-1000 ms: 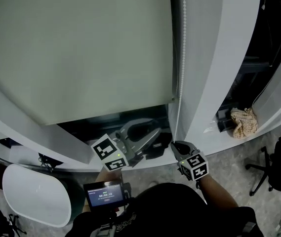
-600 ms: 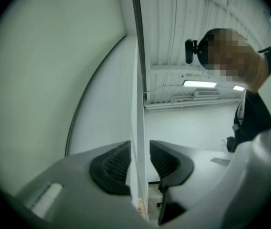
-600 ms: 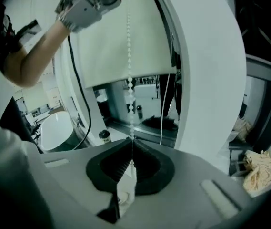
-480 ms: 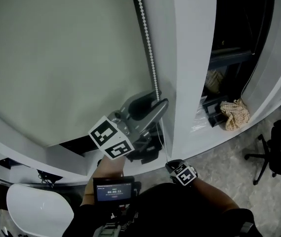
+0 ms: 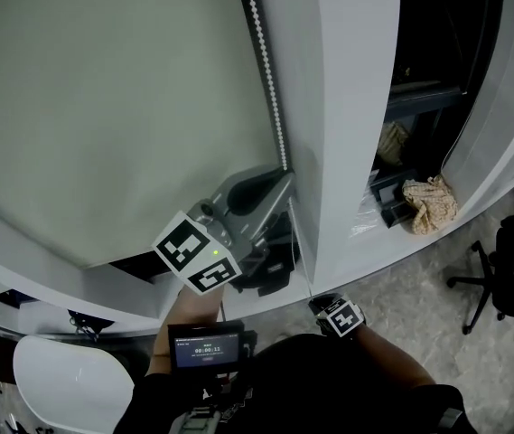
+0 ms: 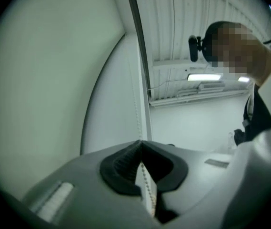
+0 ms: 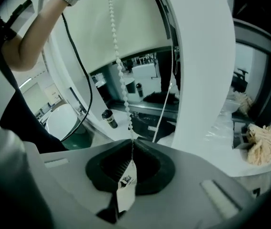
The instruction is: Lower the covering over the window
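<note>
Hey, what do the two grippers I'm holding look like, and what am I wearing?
The left gripper and right gripper are grey moulded shells with black ribbed pads. Each carries a cube of black-and-white square markers; the left's shows a green light. A black cable trails from the left. Clothing is dark. The left's jaws are closing on the bead chain.

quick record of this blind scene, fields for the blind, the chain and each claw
blind: roller blind covers most of the window, with a dark gap under its bottom edge
chain: bead chain hangs along the blind's right side
left claw: jaws closing on the bead chain, higher up
right claw: shut on the same chain lower down, white tag at its jaws
sill: crumpled cloth at the right
</note>
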Tool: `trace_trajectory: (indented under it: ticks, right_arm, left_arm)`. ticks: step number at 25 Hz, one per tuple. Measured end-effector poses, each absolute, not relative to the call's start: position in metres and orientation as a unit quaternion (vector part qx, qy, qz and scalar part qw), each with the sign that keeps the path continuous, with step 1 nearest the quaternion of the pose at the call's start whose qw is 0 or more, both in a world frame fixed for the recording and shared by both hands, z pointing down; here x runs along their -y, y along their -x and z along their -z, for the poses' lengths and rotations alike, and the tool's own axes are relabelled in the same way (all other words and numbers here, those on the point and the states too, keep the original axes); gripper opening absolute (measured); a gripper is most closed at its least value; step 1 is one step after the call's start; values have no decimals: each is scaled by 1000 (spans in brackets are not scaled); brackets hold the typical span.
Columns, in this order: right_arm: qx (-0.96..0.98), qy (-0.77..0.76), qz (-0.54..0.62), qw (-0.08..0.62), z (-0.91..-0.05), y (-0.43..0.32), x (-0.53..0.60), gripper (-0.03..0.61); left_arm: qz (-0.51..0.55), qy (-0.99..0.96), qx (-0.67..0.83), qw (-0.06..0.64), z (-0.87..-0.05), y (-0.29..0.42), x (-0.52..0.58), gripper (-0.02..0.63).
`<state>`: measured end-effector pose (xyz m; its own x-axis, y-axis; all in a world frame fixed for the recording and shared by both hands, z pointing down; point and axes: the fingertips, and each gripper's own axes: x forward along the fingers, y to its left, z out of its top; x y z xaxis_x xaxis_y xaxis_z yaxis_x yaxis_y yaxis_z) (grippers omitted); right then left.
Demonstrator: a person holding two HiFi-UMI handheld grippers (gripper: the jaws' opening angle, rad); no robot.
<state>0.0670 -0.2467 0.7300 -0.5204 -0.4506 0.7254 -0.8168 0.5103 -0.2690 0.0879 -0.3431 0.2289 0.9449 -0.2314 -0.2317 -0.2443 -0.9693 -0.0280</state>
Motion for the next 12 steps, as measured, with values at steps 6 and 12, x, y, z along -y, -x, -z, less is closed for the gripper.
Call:
trace_trajectory:
  ticks: [6,12]
  right_arm:
    - [793,-505,-294,173,-676,-128,274,68]
    - [836,-518,-157,-89,-448,-137,312,94]
  left_arm:
    - [14,982,-184,-36,-376,-79,373,2]
    - [126,963,-182,-152,-542,-86,337,2]
